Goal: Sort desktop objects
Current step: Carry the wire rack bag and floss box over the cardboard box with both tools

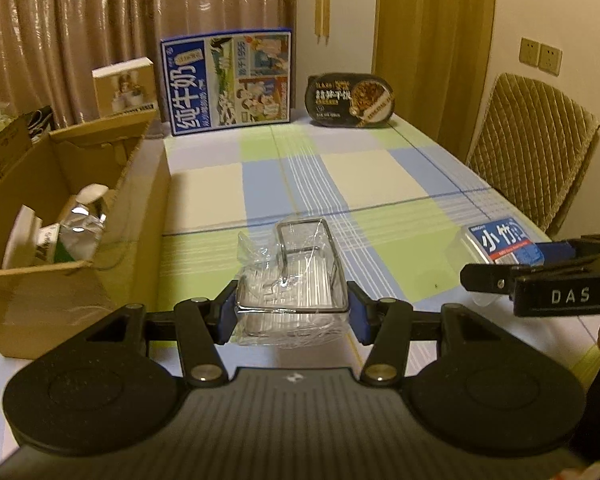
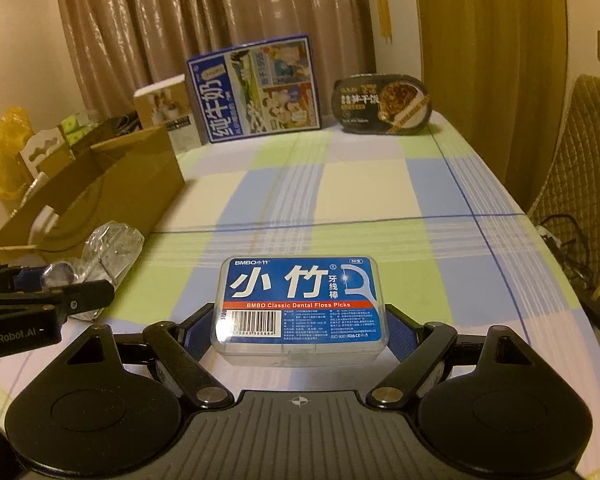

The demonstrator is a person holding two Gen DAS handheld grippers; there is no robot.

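Checked tablecloth (image 1: 380,184) in pale blue, green and cream, seen from two hand-held grippers side by side above its near end. Left gripper (image 1: 292,312), jaws clamped from both sides on a wire rack wrapped in clear plastic (image 1: 296,280), blue pads pressed against the crinkled wrap, rack lifted clear of the cloth. Right gripper (image 2: 300,332), jaws spread wide yet closed on a clear box of dental floss picks (image 2: 300,304), blue-and-white label facing up with a barcode at its lower left, box held off the cloth near the table's right edge. Each gripper visible at the edge of the other's view, near but apart. Open cardboard box (image 1: 72,184) on the left of the table, just beside the wrapped rack, holding a silvery packet (image 1: 82,232) and other white packaging too jumbled to tell apart. At the far end, upright against brown curtains (image 1: 140,20): a blue milk carton case (image 1: 228,84), a small beige box (image 1: 126,84) to its left, and a dark oval instant-meal tub (image 1: 350,98) to its right, tilted on edge. Quilted chair back (image 1: 532,152) at the table's right side. Wall sockets (image 1: 540,54) above the chair.
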